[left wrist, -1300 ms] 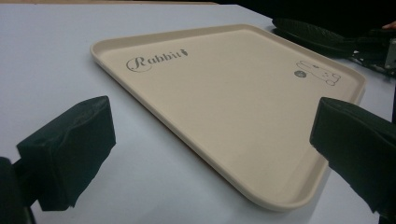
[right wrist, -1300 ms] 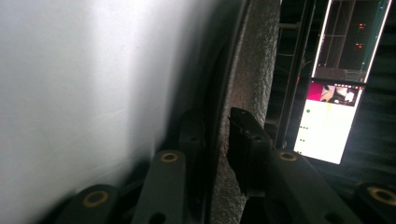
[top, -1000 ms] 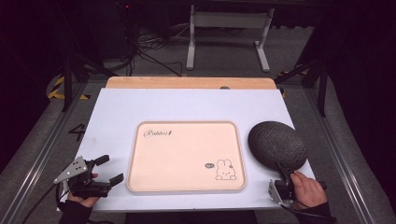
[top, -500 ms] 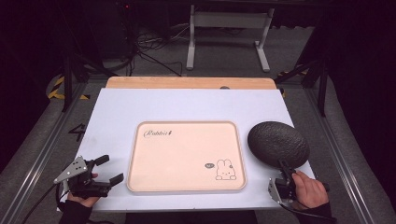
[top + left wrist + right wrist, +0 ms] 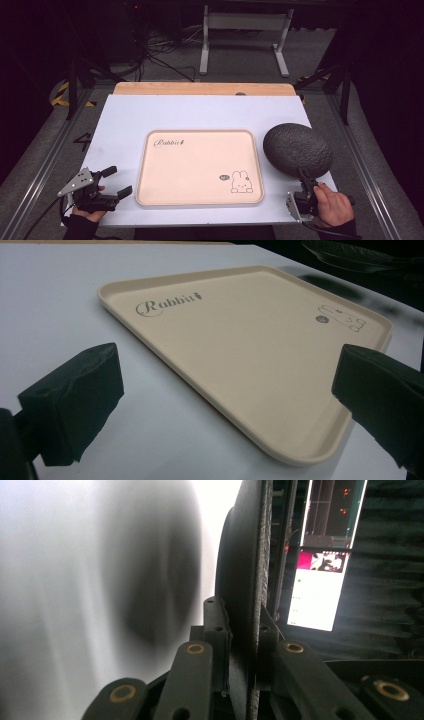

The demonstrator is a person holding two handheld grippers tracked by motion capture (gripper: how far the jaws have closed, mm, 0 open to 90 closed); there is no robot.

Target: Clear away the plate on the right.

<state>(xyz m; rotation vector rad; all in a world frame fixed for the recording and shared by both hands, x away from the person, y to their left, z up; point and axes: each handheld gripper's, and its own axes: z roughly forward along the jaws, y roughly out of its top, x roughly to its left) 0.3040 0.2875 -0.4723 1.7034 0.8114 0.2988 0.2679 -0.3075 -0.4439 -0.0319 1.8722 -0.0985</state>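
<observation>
Dark floor and black shadow surround one white tabletop, with a strip of bare wood along its far edge; the room beyond is too dim to make out apart from a metal stand and some cables at the top of the high view.

At the centre of the table lies one cream tray, rectangular with rounded corners, empty, printed with a cursive word at its upper left and a small rabbit at its lower right. The left gripper view shows the same tray at a slant; the last letters of the word are hard to read.

To the right of the tray, one dark textured plate is tipped up on edge, lifted off the table. Which part of its rim is gripped is hidden behind the tool and the hand. In the right gripper view the plate appears edge-on as a thin dark slab, and the white surface to its left is blurred.

Two grippers are in use, one per hand. The right gripper, at the lower right of the high view, is clamped on the plate's lower rim — its jaws press on both faces of the rim. The hand holding it is cut off by the bottom edge of the frame.

The left gripper, at the lower left, sits just beside the tray's near left corner with its jaws spread wide and nothing between them — its two black pads stand well apart in its own view, the right-hand one cut off by the frame.
</observation>
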